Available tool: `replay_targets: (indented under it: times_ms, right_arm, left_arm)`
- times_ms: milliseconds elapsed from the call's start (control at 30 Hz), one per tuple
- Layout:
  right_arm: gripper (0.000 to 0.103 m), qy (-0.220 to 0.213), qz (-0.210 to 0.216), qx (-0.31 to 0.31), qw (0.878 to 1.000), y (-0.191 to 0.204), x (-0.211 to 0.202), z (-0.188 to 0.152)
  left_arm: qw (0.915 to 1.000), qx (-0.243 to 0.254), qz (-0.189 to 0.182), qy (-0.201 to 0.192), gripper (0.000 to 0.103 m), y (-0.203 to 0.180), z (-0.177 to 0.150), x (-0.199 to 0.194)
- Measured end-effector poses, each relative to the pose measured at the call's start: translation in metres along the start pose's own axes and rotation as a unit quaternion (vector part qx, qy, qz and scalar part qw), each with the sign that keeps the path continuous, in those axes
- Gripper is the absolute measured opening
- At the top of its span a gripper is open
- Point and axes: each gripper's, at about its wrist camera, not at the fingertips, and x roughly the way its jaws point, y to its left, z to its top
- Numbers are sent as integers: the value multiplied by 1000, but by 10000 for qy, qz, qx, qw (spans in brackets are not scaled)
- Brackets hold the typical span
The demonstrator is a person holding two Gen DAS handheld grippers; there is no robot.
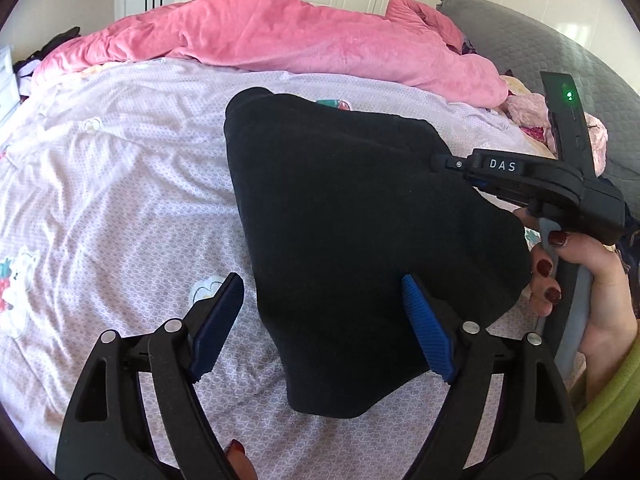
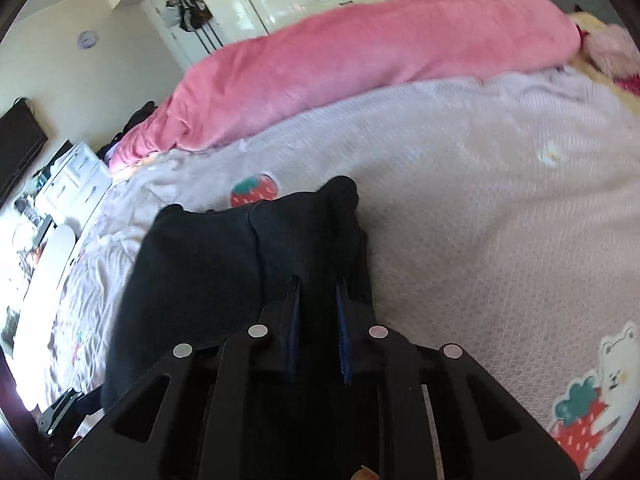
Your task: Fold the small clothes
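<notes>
The left gripper point(image 1: 322, 322) stood released, the black garment point(image 1: 360, 240) lying on the bedsheet point(image 1: 100, 200) under its right pad. Only the right wrist view showed the right gripper point(image 2: 318, 300) clenched on that garment's fold.

Lilac-sheeted bed point(image 1: 120, 184) under black garment point(image 1: 360, 220) and pink duvet point(image 1: 280, 40)

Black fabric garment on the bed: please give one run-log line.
black fabric garment on bed | left gripper open | right gripper shut on it
</notes>
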Motion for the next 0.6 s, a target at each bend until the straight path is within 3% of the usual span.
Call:
replay_targets:
  times_ms: [100, 233, 600]
  right_arm:
    - [33, -39, -65, -151, 9999, 7, -9, -1]
    - [33, -141, 240, 131, 9995, -3, -30, -4]
    - [59, -202, 402, -68, 9990, 6, -77, -32]
  left_arm:
    - [10000, -56, -3, 9, 74, 3, 0, -1]
    - [9999, -142, -65, -25, 73, 7, -2, -6]
    - [9994, -244, -235, -13, 73, 9, -11, -13]
